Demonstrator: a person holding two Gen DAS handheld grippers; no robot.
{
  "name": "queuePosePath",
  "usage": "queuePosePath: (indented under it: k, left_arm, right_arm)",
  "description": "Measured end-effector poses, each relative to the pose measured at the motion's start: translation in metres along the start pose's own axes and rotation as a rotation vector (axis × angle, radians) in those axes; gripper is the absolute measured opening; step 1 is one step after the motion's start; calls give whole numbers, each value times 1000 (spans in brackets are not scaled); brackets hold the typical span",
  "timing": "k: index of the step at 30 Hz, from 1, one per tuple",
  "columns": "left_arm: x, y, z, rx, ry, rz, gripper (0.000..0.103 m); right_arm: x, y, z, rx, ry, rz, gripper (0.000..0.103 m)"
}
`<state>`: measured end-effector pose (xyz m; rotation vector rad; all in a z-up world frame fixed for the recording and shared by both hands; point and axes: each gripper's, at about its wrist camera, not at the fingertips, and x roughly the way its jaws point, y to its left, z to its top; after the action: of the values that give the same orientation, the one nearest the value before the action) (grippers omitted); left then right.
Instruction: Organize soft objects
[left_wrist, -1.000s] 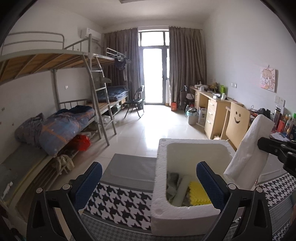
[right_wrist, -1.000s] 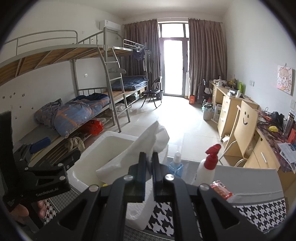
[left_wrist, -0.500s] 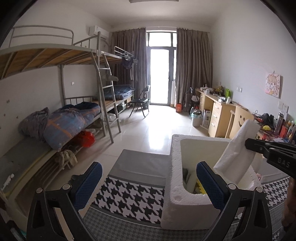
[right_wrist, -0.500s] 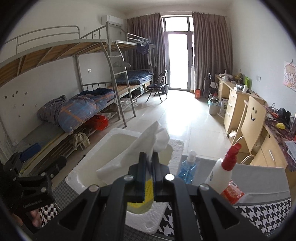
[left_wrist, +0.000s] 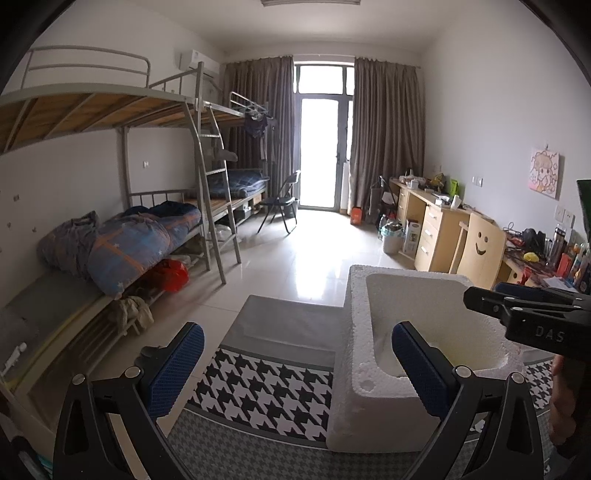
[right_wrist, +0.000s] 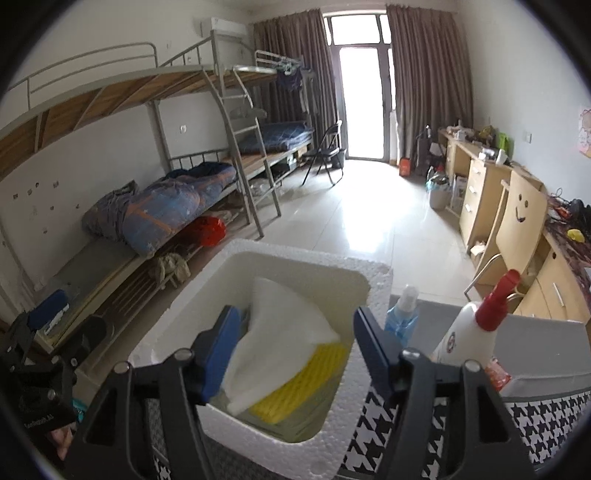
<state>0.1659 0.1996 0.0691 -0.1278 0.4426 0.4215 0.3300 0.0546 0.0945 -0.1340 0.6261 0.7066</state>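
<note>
- Right gripper (right_wrist: 291, 349) — jaws opening, white cloth (right_wrist: 280, 332) lying loose between them in the foam box (right_wrist: 306, 258).
- Cloth: likely light, limp; pinch a fold.
- Left gripper (left_wrist: 297, 363) — jaws wide, empty.

A: Room, as seen ahead of the left gripper: a long dormitory room, white walls, pale glossy tile floor (left_wrist: 303, 254).

B: Light source?

A: Daylight through a glazed balcony door (left_wrist: 320, 155) at the far end, straight ahead; grey-brown curtains (left_wrist: 384, 136) drawn back on both sides. Glare on the tiles.

B: Left of the gripper?

A: Metal bunk beds (left_wrist: 122, 122) along the wall, ladder (left_wrist: 212, 192), a rolled blue quilt (left_wrist: 129, 243) on the lower bunk. Air conditioner (left_wrist: 195, 61) high up. Black folding chair (left_wrist: 280, 203) beyond the bunks.

B: Right?

A: Wooden desks (left_wrist: 436, 221) along the wall, cluttered tops; a chair back with a painted smile (left_wrist: 482, 247); a small picture (left_wrist: 543, 172) on the wall.
</note>
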Motion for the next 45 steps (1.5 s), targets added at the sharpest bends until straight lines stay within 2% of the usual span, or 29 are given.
queuePosePath:
  k: [7,12,14,26,45]
  left_arm:
    - [-11,-7,-2,17,-18,-23,102]
    - [-24,-14,1,25,-34,-42,102]
    - [-29,-15,1,27,-40,-43,102]
    - [-61,-35,1,65,-67,-74,102]
    - [-111,-56,-23,103,-108,-144,102]
  right_arm:
    - [-18,4,-1,-27,-35,-14,69]
    - [-38,1,-2,-25,-83,-46,89]
    - [-45,2,-4,-28,-97,-50,94]
    - [-92,2,-22,-43,-169,-66,95]
    - [-160,0,-74,-22,-264,-101,95]
